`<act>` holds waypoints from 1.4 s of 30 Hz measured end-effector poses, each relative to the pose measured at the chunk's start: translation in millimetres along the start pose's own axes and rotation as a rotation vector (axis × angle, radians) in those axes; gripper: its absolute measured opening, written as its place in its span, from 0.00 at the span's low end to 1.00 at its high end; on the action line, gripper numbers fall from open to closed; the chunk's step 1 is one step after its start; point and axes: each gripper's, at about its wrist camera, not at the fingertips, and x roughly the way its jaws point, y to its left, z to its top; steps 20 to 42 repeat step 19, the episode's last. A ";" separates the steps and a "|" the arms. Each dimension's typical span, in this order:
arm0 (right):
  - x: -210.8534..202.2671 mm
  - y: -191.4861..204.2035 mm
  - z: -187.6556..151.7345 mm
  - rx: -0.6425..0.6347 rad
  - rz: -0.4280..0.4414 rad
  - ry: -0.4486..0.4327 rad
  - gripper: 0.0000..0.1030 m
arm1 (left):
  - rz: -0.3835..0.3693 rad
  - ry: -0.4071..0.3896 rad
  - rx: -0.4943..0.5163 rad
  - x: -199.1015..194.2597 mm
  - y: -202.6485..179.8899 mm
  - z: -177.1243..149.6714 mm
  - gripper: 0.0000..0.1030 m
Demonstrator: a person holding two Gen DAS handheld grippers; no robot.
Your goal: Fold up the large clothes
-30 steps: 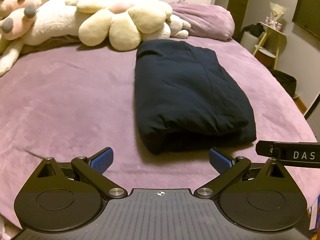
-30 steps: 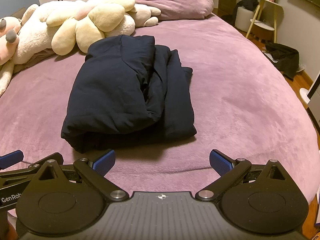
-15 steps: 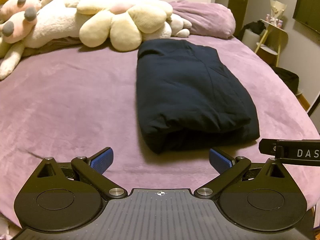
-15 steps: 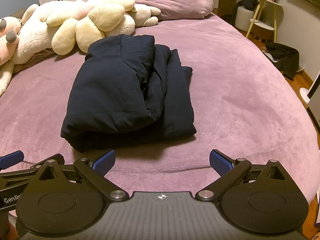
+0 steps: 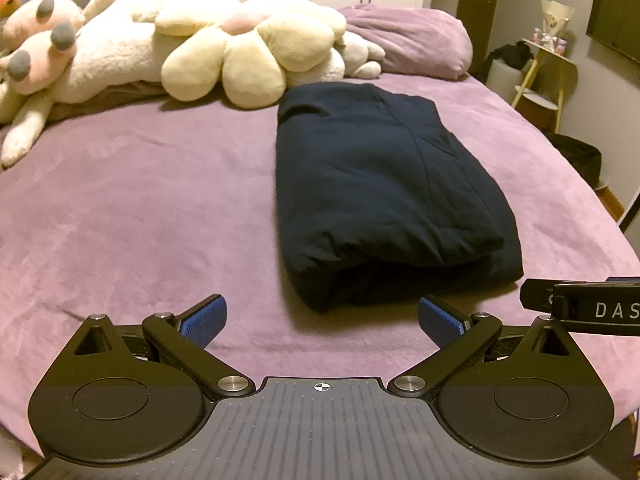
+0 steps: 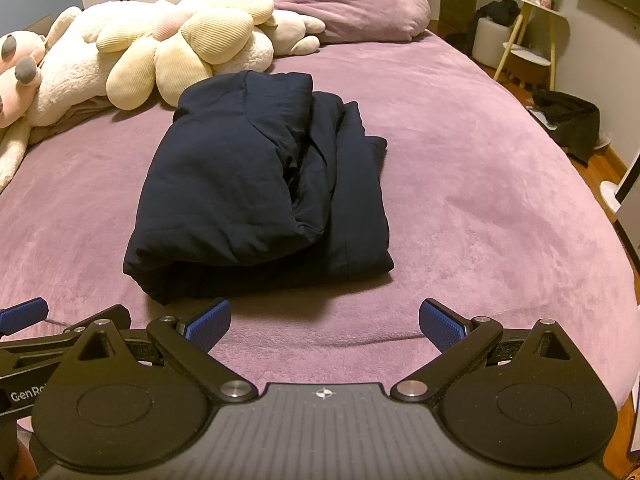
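Note:
A dark navy garment (image 5: 384,184) lies folded into a thick rectangle on the purple bed (image 5: 140,208); it also shows in the right wrist view (image 6: 256,184). My left gripper (image 5: 322,318) is open and empty, near the bed's front edge, a little short of the garment's near end. My right gripper (image 6: 324,322) is open and empty, also short of the garment, which lies ahead and to its left. Part of the right gripper shows at the right edge of the left wrist view (image 5: 584,308).
Cream and pink plush toys (image 5: 240,56) and a purple pillow (image 5: 408,40) lie at the head of the bed. A small side table (image 6: 528,52) and a dark bag (image 6: 568,120) stand on the floor to the right.
The left wrist view has shifted slightly, so the garment sits a touch higher and to the right. The right wrist view is nearly unchanged. Both grippers stay open.

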 end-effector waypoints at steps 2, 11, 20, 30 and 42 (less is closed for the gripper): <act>-0.4 0.1 -0.5 -0.001 -0.001 -0.001 0.98 | -0.001 0.001 0.002 -0.1 -0.2 0.4 1.00; -0.1 0.6 -0.2 -0.002 -0.002 0.000 0.98 | -0.007 -0.025 0.014 -2.8 0.1 0.2 1.00; 0.5 1.0 0.3 -0.003 -0.007 -0.004 0.98 | 0.008 -0.013 0.021 -0.9 -2.5 2.2 1.00; 0.5 1.0 0.3 -0.003 -0.007 -0.004 0.98 | 0.008 -0.013 0.021 -0.9 -2.5 2.2 1.00; 0.5 1.0 0.3 -0.003 -0.007 -0.004 0.98 | 0.008 -0.013 0.021 -0.9 -2.5 2.2 1.00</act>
